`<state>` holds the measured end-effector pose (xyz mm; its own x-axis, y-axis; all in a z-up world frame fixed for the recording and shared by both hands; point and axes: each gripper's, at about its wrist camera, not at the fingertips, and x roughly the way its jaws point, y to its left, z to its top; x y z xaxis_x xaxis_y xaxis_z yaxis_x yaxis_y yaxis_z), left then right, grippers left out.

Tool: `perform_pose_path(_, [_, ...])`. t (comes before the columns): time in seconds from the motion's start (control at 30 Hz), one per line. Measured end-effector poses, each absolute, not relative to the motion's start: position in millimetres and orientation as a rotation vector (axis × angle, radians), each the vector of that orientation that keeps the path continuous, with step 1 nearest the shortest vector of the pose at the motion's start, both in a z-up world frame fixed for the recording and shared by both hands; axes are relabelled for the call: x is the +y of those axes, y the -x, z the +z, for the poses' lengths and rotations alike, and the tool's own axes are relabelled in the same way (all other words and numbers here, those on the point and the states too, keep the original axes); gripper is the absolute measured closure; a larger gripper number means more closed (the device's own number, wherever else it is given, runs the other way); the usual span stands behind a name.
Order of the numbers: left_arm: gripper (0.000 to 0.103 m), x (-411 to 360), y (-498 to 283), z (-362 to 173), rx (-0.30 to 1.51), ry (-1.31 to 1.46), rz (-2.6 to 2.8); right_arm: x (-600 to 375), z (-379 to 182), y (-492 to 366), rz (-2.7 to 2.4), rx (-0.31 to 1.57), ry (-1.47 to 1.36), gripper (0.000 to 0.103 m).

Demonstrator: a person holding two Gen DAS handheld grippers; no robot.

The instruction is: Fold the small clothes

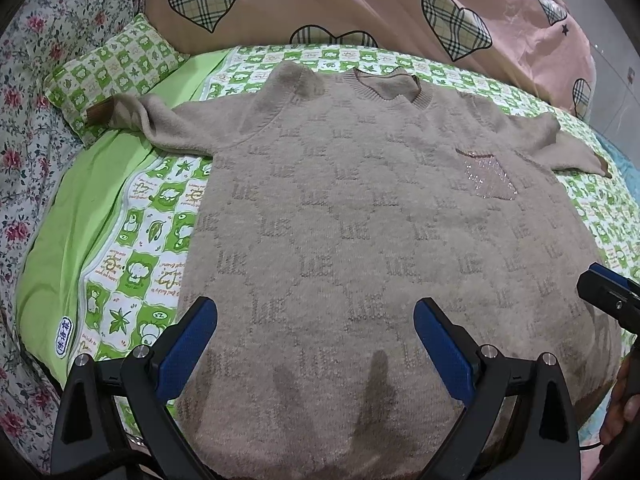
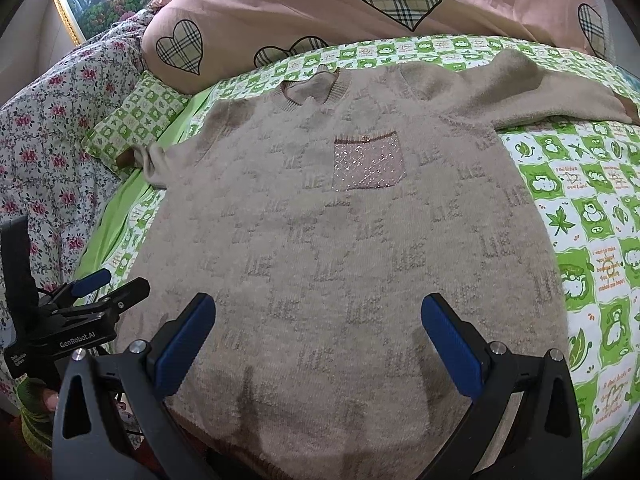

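A beige knitted sweater (image 1: 360, 208) (image 2: 340, 240) lies flat and face up on the bed, neck away from me, both sleeves spread out sideways. It has a sparkly chest pocket (image 1: 486, 174) (image 2: 368, 160). My left gripper (image 1: 316, 320) hovers open over the lower left part of the sweater, nothing between its fingers. My right gripper (image 2: 318, 316) stands open over the lower right part, also holding nothing. The right gripper (image 1: 608, 292) shows at the right edge of the left wrist view, and the left gripper (image 2: 100, 292) shows at the left edge of the right wrist view.
The sweater rests on a green-and-white checked bedsheet (image 1: 132, 240) (image 2: 580, 220). A matching small pillow (image 1: 108, 76) lies at the far left, under one sleeve cuff. A pink duvet with plaid hearts (image 1: 360, 4) (image 2: 360, 8) is piled behind. A floral cover (image 1: 24, 120) lies to the left.
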<state>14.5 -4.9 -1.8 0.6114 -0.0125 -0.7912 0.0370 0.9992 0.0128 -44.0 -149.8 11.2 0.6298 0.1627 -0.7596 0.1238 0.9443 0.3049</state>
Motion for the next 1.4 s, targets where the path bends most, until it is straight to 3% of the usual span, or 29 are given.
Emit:
perform_pose_path(0.43, [0.004,-3,-47,9,0.888,-0.020,-0.022,-207,22,44,-0.064,0.863,-0.428,0.000])
perform_pose_path(0.93, [0.004,-3,-119,26,0.869,-0.012,0.013,-375,46,28,-0.322,0.715,-0.566,0.002])
perform_pose_path(1.07, [0.004,-4,-135,20,0.895,0.005,0.014,-435,48,17,-0.421,0.672,-0.594,0.017])
perform_pose_path(1.4, [0.004,-18,-152,4,0.922,-0.009,-0.011,-582,29,-5,-0.667,0.613,-0.728,0.042])
